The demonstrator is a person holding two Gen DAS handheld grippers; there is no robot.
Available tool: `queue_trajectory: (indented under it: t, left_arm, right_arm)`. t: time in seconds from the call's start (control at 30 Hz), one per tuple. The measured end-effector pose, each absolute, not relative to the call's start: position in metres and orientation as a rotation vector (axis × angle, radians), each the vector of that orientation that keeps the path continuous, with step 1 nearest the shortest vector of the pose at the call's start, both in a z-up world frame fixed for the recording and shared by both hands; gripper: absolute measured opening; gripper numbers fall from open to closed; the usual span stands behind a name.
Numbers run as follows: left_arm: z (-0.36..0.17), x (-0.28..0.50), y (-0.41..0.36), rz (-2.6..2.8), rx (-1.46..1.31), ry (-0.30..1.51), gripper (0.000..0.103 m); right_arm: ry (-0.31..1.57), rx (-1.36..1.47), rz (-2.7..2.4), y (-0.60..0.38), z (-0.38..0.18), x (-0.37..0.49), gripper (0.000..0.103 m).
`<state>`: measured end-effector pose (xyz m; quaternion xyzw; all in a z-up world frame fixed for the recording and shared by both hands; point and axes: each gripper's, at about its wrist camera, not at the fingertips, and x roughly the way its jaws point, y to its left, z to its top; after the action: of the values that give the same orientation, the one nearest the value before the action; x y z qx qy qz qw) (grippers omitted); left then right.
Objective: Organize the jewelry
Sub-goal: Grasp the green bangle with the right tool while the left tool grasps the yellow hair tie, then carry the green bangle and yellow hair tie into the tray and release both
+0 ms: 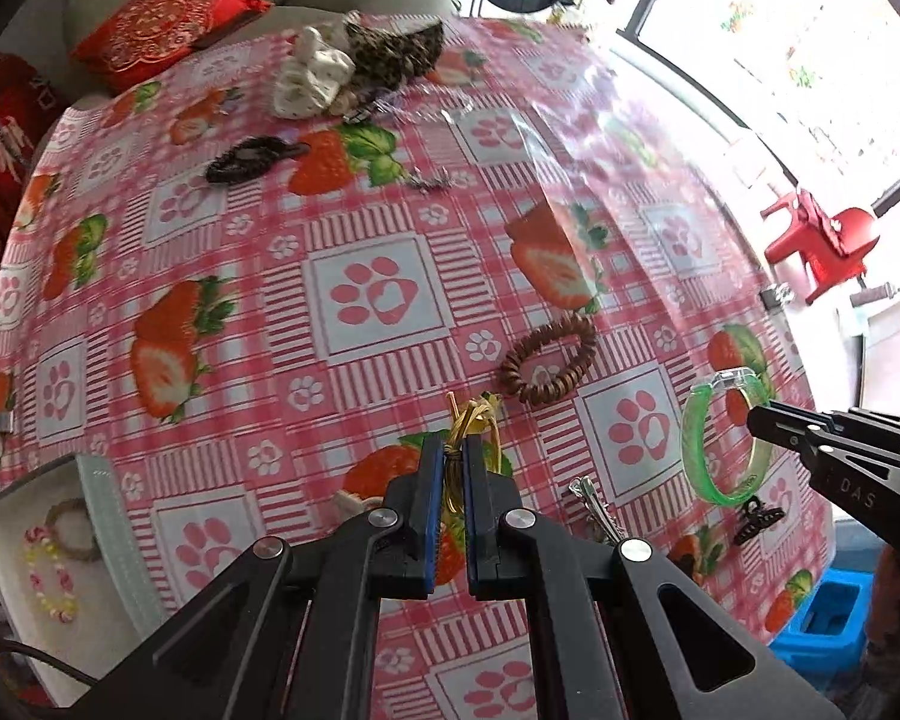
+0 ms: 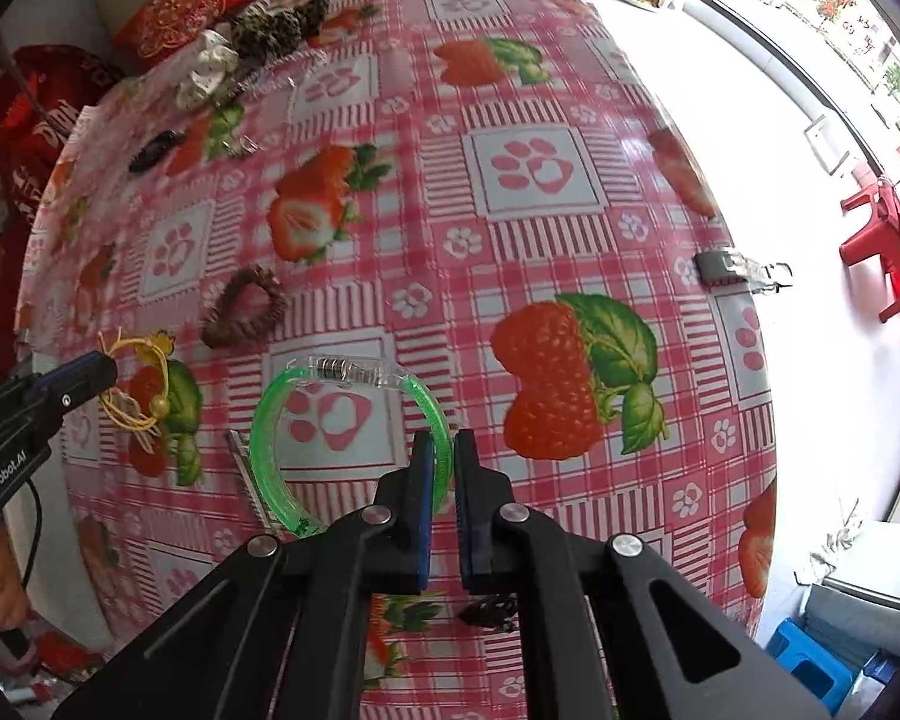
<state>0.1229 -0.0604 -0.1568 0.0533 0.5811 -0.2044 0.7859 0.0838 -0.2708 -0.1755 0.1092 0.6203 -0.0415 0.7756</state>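
From the left wrist, the left claw (image 1: 453, 468) is pinched tight on a yellow cord bracelet (image 1: 471, 420), its loops bunched between the blue pads above the strawberry-print desk (image 1: 378, 288). A brown beaded bracelet (image 1: 547, 359) lies just beyond it, and a silver hair clip (image 1: 594, 507) and a small black claw clip (image 1: 757, 519) lie to the right. A white tray (image 1: 105, 516) at the lower left holds a pastel bead bracelet (image 1: 48, 576) and a woven ring. Far off sit a black scrunchie (image 1: 252, 159) and a heap of fabric hair ties. From the right wrist, the right claw (image 2: 444, 474) is clamped on the rim of a green bangle (image 2: 270, 456) with a clear clasp, held just above the desk; the brown bracelet lies beyond it to the left.
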Motion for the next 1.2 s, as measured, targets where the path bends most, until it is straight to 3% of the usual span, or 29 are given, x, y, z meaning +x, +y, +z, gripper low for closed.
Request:
queue_trajectory:
  t: [0.63, 1.2]
  left_arm:
    - [-0.108, 0.097, 0.06, -0.256, -0.021, 1.16, 0.012]
    - [-0.163, 0.035, 0.219, 0.071, -0.248, 1.249, 0.012]
  right_arm:
    - [1.27, 0.195, 0.157, -0.171, -0.122, 0.111, 0.007]
    - [1.313, -0.077, 0.604, 0.053, -0.138, 0.123, 0.007]
